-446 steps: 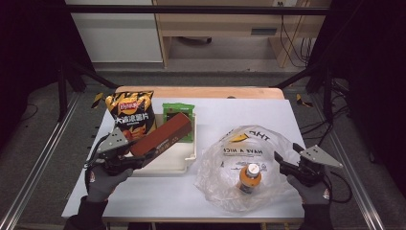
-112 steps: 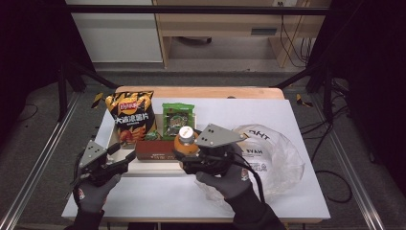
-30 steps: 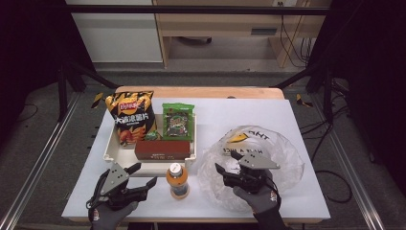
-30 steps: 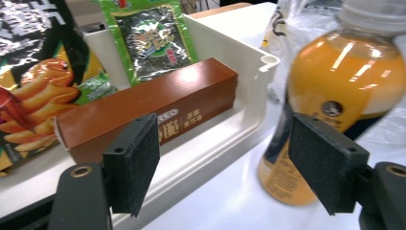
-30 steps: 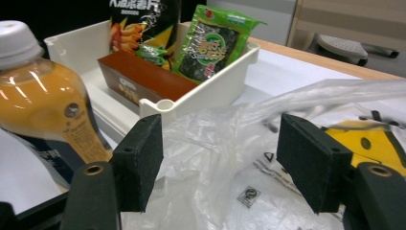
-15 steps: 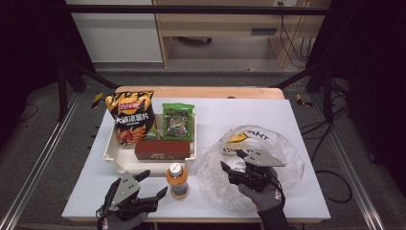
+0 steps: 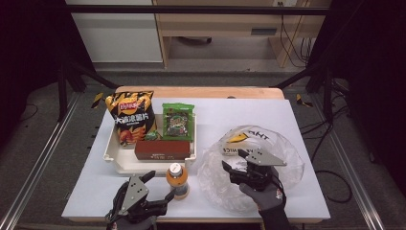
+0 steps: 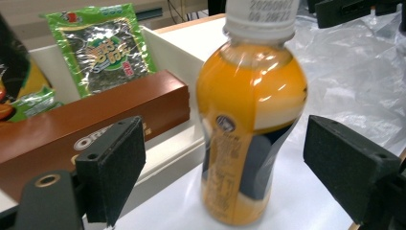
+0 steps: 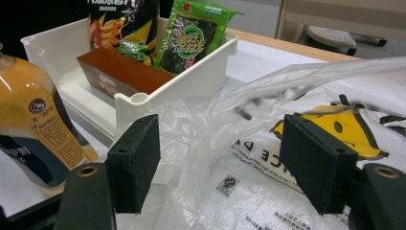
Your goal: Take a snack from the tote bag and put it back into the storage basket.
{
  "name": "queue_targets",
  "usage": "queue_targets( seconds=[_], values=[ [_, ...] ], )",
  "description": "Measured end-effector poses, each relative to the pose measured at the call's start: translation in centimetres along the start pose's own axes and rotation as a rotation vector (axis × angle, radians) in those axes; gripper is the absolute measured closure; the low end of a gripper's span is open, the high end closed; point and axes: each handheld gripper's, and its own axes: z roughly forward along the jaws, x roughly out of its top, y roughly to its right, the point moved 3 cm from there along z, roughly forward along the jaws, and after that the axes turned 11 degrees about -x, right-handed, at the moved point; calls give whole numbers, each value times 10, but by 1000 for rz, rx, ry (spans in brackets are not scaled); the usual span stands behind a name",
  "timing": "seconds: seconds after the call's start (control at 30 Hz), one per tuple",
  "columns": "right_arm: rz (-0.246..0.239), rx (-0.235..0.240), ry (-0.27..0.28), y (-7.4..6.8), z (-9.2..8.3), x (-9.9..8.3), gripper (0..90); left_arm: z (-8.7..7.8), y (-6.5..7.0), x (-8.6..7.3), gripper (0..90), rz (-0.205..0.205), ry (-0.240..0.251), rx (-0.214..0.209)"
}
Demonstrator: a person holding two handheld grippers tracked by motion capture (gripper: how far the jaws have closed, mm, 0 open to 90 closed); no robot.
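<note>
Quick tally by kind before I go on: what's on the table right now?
Orange juice bottle with white cap: 1
Snack packs: 3 (black-and-orange chip bag, green seaweed packet, brown cookie box)
White plastic tray: 1
Clear plastic bag: 1
Total: 6

In the left gripper view the top of the bottle (image 8: 251,120) is cut off by the upper edge, and its label is too blurred to read. In the right gripper view the chip bag (image 9: 122,24) loses its top, and the plastic bag (image 9: 268,158) perhaps hides some table.
</note>
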Motion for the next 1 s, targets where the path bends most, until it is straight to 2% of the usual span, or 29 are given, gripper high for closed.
queue_targets(
  seconds=[0.33,0.5,0.6,0.73,0.83,1.0],
  values=[
    [7,-4,4,2,-1,1,307,21,10,13,141,16,16,-1],
    [8,-5,3,4,-1,1,306,28,7,12,173,1,15,-3],
    [8,-3,5,4,-1,1,306,31,6,12,210,7,15,-3],
    [10,-4,5,4,-2,1,306,35,4,12,253,-5,13,-16],
    [11,-5,5,5,-2,1,306,35,6,12,286,2,12,-17],
    [12,-4,5,5,-2,1,307,35,6,12,291,-1,9,-13]
  ],
)
